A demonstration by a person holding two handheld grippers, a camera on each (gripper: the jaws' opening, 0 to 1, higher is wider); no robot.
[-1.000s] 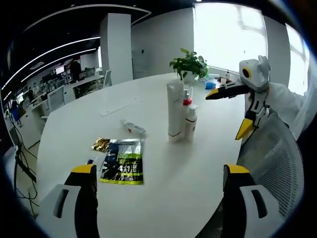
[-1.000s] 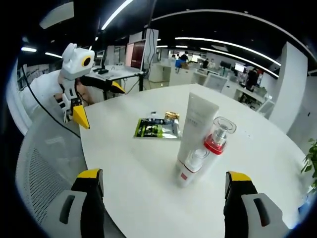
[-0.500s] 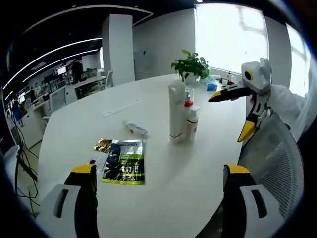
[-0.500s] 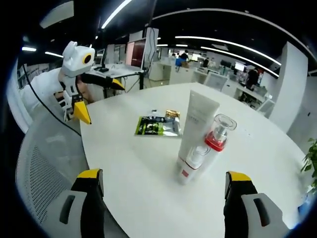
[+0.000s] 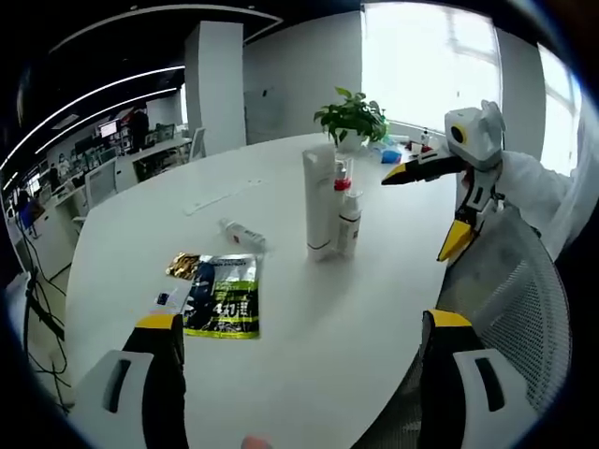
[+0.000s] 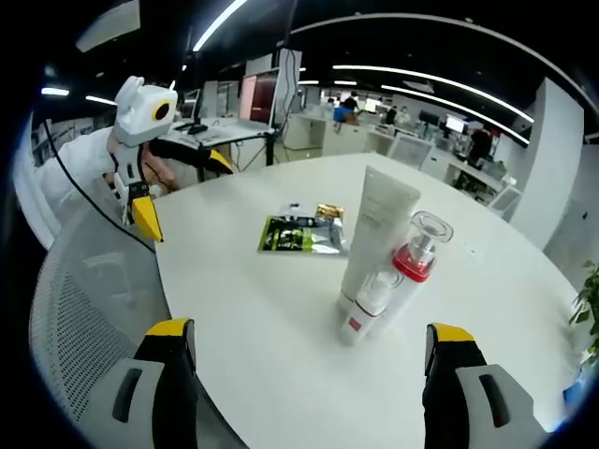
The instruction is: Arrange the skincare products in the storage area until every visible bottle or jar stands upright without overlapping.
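Observation:
Three products stand upright in a tight cluster on the round white table (image 5: 281, 365): a tall white tube (image 5: 318, 201), a pump bottle with a red collar (image 5: 342, 182) and a small white bottle (image 5: 348, 224). A small white tube (image 5: 243, 234) lies on its side to their left. In the right gripper view the tall tube (image 6: 379, 229), the pump bottle (image 6: 416, 262) and the small bottle (image 6: 370, 299) stand together. My left gripper (image 5: 304, 323) is open, well short of them. My right gripper (image 6: 307, 329) is open too, and in the left gripper view this right gripper (image 5: 426, 208) hovers at the table's right edge.
A green-and-black sachet (image 5: 220, 296) and a gold one (image 5: 182, 265) lie flat near the left gripper. A potted plant (image 5: 351, 117) stands at the far edge. A mesh office chair (image 5: 505, 309) sits beside the table. The left gripper (image 6: 185, 195) hangs open beyond the table's left edge.
Both views have shifted slightly with the hands. The bottles, the lying tube and the sachets stand as before, and both grippers stay open and hold nothing.

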